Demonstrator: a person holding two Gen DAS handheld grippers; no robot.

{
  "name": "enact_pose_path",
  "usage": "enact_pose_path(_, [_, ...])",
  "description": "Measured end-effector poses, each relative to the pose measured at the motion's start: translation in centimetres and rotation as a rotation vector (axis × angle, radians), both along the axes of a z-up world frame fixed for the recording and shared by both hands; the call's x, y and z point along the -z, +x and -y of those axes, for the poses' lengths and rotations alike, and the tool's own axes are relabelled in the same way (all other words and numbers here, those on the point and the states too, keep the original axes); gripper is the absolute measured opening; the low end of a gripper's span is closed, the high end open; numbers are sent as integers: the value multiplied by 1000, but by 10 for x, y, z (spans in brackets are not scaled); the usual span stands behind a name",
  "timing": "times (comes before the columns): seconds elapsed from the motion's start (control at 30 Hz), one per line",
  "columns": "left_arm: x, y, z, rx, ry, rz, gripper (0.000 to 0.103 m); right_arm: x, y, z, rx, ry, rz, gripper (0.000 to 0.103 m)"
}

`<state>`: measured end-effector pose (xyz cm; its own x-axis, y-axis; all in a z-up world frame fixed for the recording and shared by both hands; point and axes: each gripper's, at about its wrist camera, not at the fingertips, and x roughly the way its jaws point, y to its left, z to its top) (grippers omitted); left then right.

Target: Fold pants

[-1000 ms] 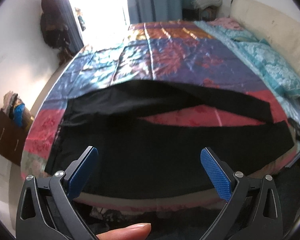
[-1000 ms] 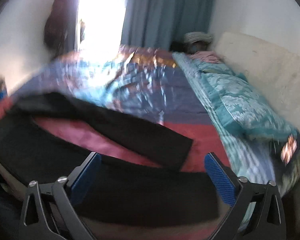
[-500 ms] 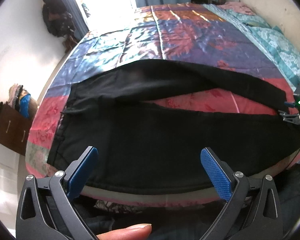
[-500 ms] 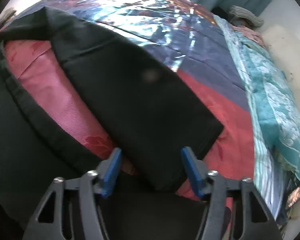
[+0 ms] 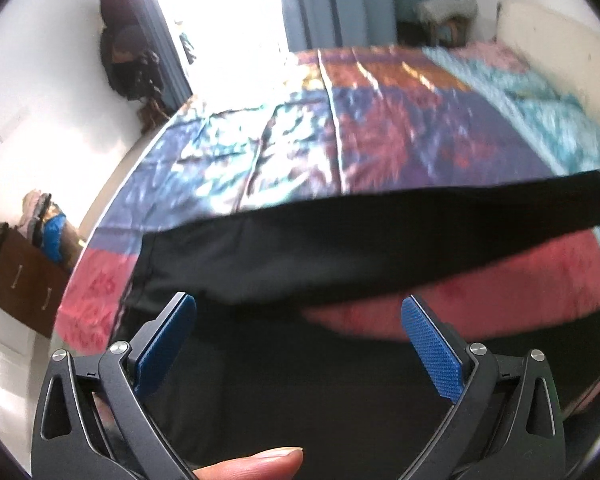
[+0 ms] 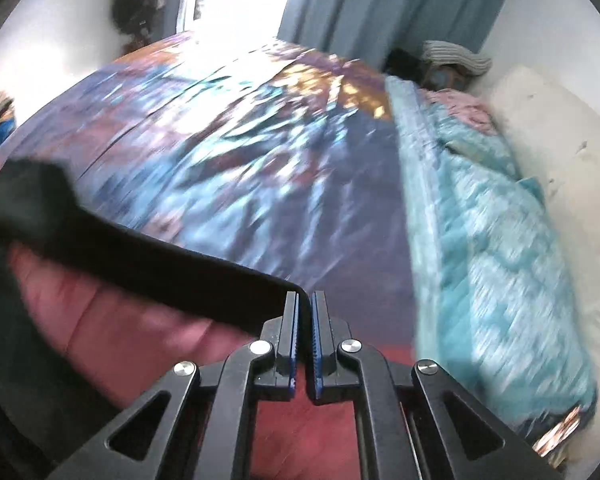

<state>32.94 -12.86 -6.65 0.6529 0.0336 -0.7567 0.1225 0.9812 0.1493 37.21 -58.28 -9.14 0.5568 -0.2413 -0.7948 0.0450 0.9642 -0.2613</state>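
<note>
Pants (image 5: 340, 256) lie on the bed (image 5: 380, 128); right gripper (image 6: 304, 300) clenches a raised leg hem, left gripper (image 5: 300, 320) spread wide. Only the left view shows a fingertip (image 5: 260, 464).

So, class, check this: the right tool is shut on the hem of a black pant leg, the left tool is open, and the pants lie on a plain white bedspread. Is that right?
Not quite. The bedspread is not plain white; the left wrist view shows a shiny, multicoloured patchwork of blue, purple, orange and pink. The rest stands: the right tool is shut on the black pant leg, and the left tool is open.
</note>
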Motion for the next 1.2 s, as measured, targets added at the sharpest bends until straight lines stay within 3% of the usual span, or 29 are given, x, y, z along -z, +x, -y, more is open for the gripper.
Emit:
enact_pose_path(0.03, [-3,4,1,-6,-15,12,103,-1,20,11,19,-6,2,6])
enact_pose_path(0.07, [-4,8,3,-13,-28,21,103,5,48,31,68,4,-10,15])
enact_pose_path(0.1, [-3,12,5,-20,-34,23,103,12,65,46,120,8,-20,42])
enact_pose_path(0.17, [6,17,4,-28,-26,5,103,25,85,71,251,-42,5,62])
enact_pose_path(0.23, [21,24,-2,-34,-2,-24,103,34,84,82,315,11,52,61])
enact_pose_path(0.3, [43,41,-12,-56,42,-53,103,47,79,74,321,145,91,61])
enact_pose_path(0.37, [59,62,-17,-76,71,-42,103,63,78,49,256,287,102,61])
enact_pose_path(0.43, [85,100,-12,-85,131,-52,103,87,90,-3,137,385,73,61])
enact_pose_path(0.57, [141,154,12,-59,245,-61,103,138,111,-98,-104,466,-29,62])
enact_pose_path(0.63, [180,173,17,-77,334,-105,103,163,119,-117,-163,407,-87,60])
enact_pose_path(0.7, [204,176,13,-94,354,-150,103,183,124,-102,-149,337,-116,59])
enact_pose_path(0.83, [202,160,9,-87,328,-85,103,190,108,1,53,292,-55,56])
enact_pose_path(0.87, [202,157,11,-74,341,-69,103,186,97,38,124,301,-27,43])
enact_pose_path(0.93, [202,157,12,-62,358,-62,103,180,78,97,319,254,-18,43])
enact_pose_path(1.0, [197,159,13,-67,360,-76,103,169,59,134,483,248,4,54])
enact_pose_path(1.07, [188,160,15,-71,312,-75,103,150,45,142,525,261,71,54])
enact_pose_path(1.2, [169,164,17,-67,251,-54,103,131,64,67,337,288,67,56])
